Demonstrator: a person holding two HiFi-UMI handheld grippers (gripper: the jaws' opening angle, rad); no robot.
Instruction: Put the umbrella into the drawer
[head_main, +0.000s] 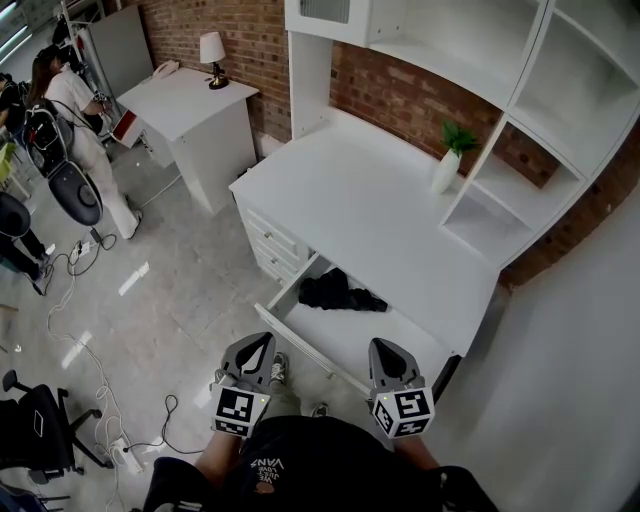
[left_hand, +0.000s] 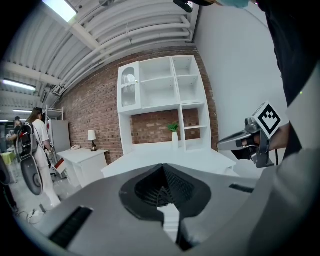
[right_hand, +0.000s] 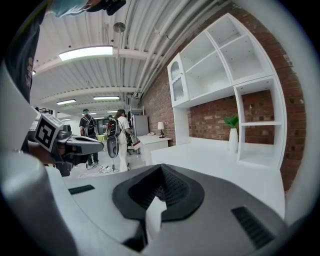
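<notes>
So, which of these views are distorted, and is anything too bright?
Head view: sharp, even light, the white desk almost washed out. Left gripper view: fisheye bend, black corners. Right gripper view: the same bend; the ceiling lamp glares.

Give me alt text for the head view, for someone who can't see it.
A black folded umbrella lies in the open drawer of a white desk. Nearer the person, the left tool and right tool are shut and empty.

White desk (head_main: 370, 210) with a plant vase (head_main: 446, 172) on top, black umbrella (head_main: 340, 292) inside its open drawer (head_main: 345, 330).
</notes>
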